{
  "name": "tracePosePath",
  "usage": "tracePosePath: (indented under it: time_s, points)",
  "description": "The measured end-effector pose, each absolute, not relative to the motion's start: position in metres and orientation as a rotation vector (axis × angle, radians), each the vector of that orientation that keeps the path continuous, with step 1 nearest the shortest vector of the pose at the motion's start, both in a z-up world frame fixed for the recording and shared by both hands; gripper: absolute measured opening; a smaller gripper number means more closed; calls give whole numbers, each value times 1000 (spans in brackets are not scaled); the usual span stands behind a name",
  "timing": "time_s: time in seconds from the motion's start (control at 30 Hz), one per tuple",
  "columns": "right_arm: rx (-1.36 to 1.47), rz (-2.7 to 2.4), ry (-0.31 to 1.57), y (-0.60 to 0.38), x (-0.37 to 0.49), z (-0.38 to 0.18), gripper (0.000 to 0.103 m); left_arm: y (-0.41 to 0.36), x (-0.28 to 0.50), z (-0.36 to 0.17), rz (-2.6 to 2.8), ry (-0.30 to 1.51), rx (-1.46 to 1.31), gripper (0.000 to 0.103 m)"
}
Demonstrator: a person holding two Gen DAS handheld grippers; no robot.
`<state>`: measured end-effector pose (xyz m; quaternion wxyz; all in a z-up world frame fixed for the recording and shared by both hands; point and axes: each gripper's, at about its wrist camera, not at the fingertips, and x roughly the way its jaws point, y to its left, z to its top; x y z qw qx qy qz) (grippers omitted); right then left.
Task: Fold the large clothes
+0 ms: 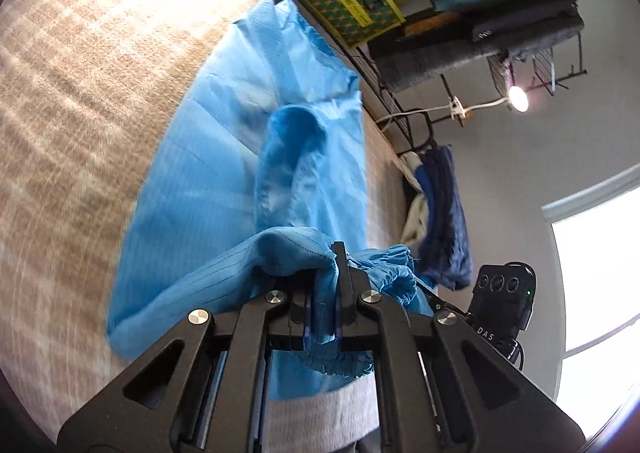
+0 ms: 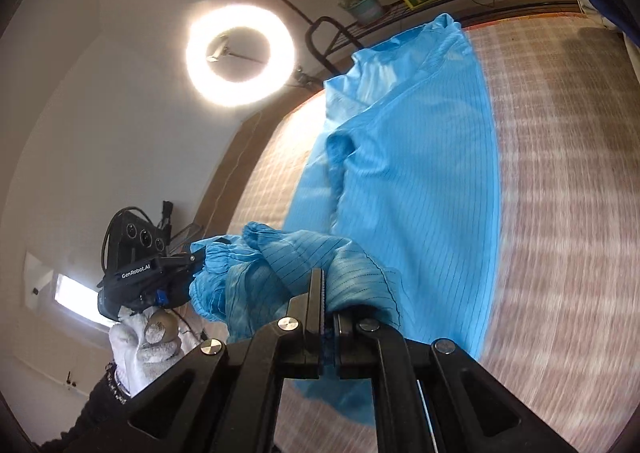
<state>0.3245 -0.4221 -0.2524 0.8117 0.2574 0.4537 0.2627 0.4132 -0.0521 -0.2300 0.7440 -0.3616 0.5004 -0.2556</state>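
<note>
Lying stretched across the checked bed cover (image 1: 80, 101), near edge lifted: blue pinstriped garment (image 1: 224, 157). Clamping together on bunched cloth at that edge, left tongs (image 1: 325, 317) and right tongs (image 2: 327, 317), close beside each other. Gripping the left tool, white-gloved hand (image 2: 138, 349).

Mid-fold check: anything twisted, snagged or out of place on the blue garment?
One thing: a sleeve lies bunched and rolled across the blue garment instead of flat. Otherwise the left gripper and right gripper both pinch the near edge cleanly.
</note>
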Motion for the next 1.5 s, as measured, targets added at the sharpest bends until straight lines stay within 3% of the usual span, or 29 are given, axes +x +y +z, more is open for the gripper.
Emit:
tracePosePath:
  time_s: [0.27,0.37,0.47,0.5,0.53,0.57,0.6,0.73,0.87,1.23,1.27,1.33,1.37,1.4,1.5]
  points:
    - [603,496,1015,-428,374,-285,0,-60,451,-270,-503,1120,-770,5]
    - [606,499,1016,-430,378,-286,6,-60,456,-271,-501,1109,-752,7]
    - [611,530,1001,-434,377,-275,26,-57,459,-267,-507,1101,-762,32]
    - [621,541,989,-437,375,-270,41,-55,460,-266,-508,1098,-773,54]
    - [631,543,966,-440,373,-263,54,-52,458,-263,-503,1087,-788,68]
    - [641,542,927,-445,369,-255,76,-47,458,-259,-489,1064,-807,70]
    - [652,554,889,-450,365,-248,79,-43,457,-255,-494,1041,-829,70]
    - [612,540,825,-465,351,-230,77,-29,457,-239,-523,989,-832,70]
    - [513,518,897,-466,337,-243,63,-19,445,-235,-477,947,-663,70]
    - [457,593,1017,-439,329,-302,63,-63,454,-264,-497,1014,-244,68]
    - [463,604,1015,-439,330,-303,60,-68,458,-269,-505,1026,-242,64]
    - [474,624,1021,-439,332,-306,53,-75,463,-277,-522,1049,-250,28]
    - [478,630,1023,-438,333,-306,47,-76,464,-281,-515,1050,-261,16]
    - [483,637,1024,-439,333,-307,34,-74,464,-283,-508,1047,-287,7]
    - [463,666,956,-440,325,-297,6,-46,462,-290,-500,1003,-521,5]
